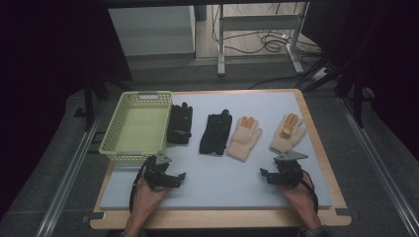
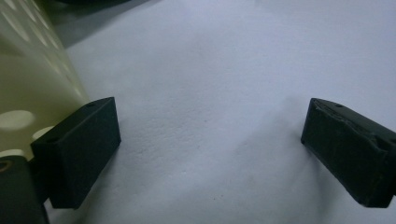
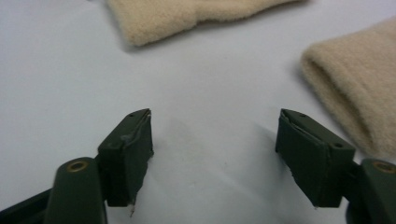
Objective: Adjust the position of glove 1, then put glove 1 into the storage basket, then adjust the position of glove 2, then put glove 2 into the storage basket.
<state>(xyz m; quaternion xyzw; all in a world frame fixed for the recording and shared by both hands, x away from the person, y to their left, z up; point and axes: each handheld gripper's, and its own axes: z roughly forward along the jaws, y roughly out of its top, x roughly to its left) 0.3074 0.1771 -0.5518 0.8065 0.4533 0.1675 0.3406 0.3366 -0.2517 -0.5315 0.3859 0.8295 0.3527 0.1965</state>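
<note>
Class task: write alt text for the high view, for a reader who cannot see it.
Four gloves lie in a row on a pale mat: two black gloves, then two cream gloves, beside a yellow basket. Nearer the camera, the left gripper and right gripper rest open on the mat.

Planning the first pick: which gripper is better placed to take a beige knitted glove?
Right, likely: the open right gripper sits just below the beige knitted gloves; the left gripper is by the yellow plastic basket.

A wooden desk (image 1: 323, 163) carries a pale grey mat (image 1: 217, 182). Beyond it, a metal frame (image 1: 257, 29) stands over tangled cables (image 1: 269, 44) on the floor.
</note>
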